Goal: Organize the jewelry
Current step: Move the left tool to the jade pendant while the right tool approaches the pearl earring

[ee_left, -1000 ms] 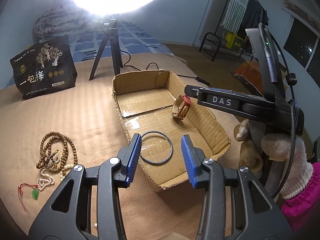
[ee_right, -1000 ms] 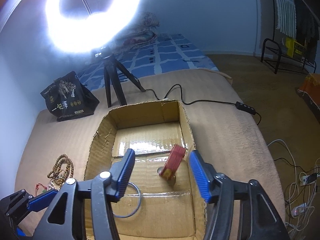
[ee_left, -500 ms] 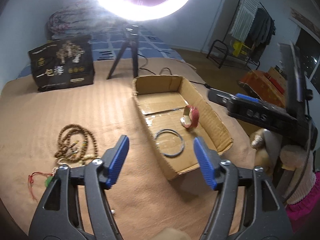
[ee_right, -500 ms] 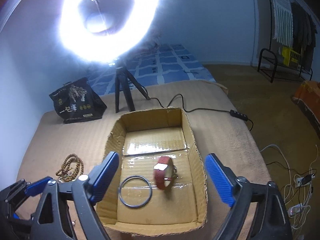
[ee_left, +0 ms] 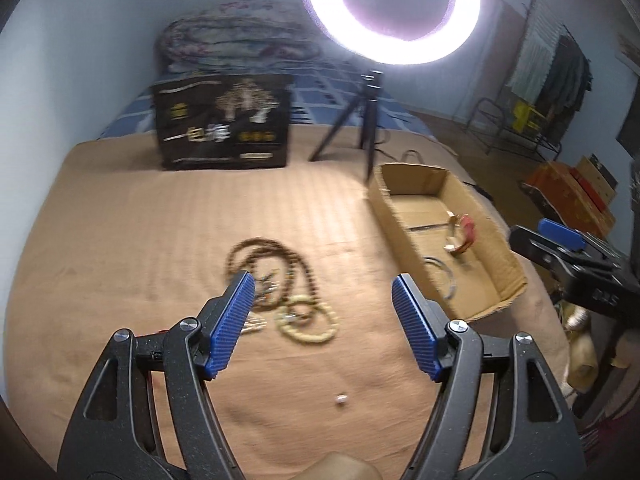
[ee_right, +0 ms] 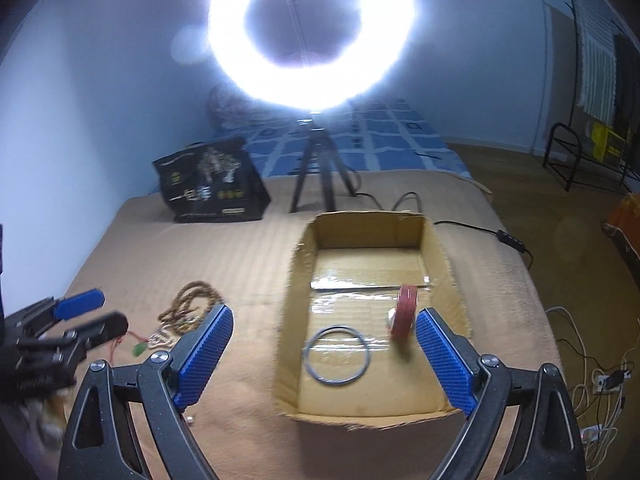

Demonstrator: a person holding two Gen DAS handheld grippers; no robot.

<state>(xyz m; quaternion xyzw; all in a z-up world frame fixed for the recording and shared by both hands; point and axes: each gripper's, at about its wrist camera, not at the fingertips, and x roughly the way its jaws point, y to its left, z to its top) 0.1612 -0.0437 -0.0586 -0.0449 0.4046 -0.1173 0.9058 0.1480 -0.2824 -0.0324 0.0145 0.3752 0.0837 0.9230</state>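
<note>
the left gripper [ee_left: 322,300] hangs over the tan blanket [ee_left: 160,240] with its blue pads spread apart and nothing between them, its tips aimed down at the pile of loose jewelry. that pile lies on the blanket to the left of the cardboard box [ee_left: 384,196]: a coiled brown bead necklace [ee_left: 272,256], a pale yellow bead bracelet [ee_left: 308,320] touching its near edge, and a small white bead strand [ee_left: 252,326] half hidden behind the left pad. a single tiny bead [ee_left: 341,399] sits alone on the blanket nearer the camera. the right gripper [ee_right: 324,336] is above the near end of the box, its jaws opening wide and holding nothing (the pads frame the box floor but touch none of it). inside the box a thin grey ring bangle [ee_right: 337,355] lies flat on the taped floor, and a red bracelet [ee_right: 404,316] stands on edge just beside it, toward the right wall. from the right wrist view a small green pendant on a red cord [ee_right: 139,349] shows at the near side of the bead pile, close to the left gripper's tips. behind the box a lit ring light [ee_right: 312,36] stands on a black tripod [ee_right: 316,172], with a black printed bag [ee_right: 210,182] upright to its left on the blanket. motion blur softens the bead pile in the left wrist view.
</note>
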